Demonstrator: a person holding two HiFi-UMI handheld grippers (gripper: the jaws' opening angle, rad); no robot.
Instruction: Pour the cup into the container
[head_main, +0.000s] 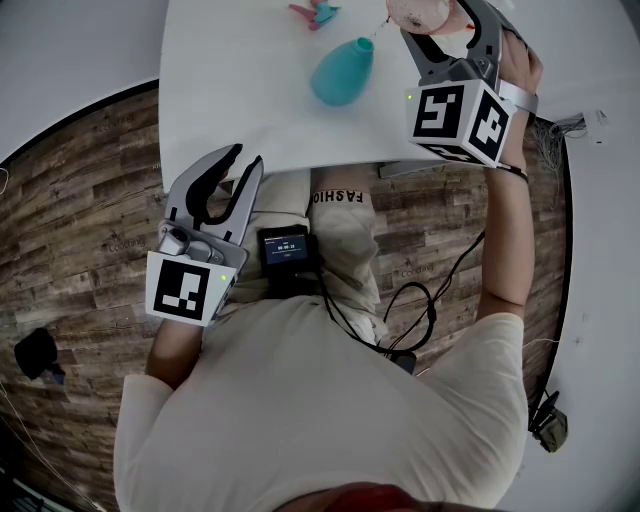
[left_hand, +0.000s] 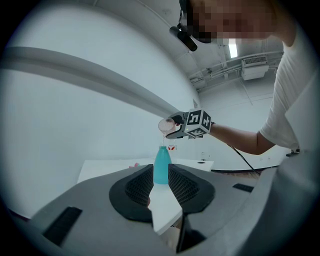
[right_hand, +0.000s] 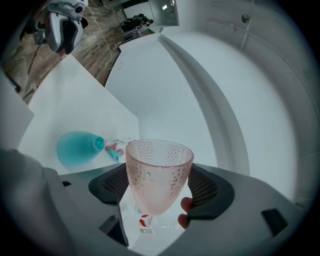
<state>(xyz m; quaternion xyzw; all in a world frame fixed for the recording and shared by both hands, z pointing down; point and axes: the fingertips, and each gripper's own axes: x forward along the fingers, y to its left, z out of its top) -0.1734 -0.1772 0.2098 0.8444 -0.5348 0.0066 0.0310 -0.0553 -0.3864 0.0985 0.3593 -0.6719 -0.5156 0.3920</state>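
Right gripper (right_hand: 160, 186): jaws closed on one pink dimpled translucent plastic cup (right_hand: 159, 167), pads against its opposite sides. The cup is held tilted in the air above the table, rim just over the open mouth of one teal opaque plastic bottle (head_main: 343, 72). The left gripper view shows a thin clear stream between rim and mouth. The bottle stands on the white table (head_main: 240, 90); its contents cannot be told. Left gripper (left_hand: 161, 182): jaws apart and empty, at the table's near edge, well apart from the bottle.
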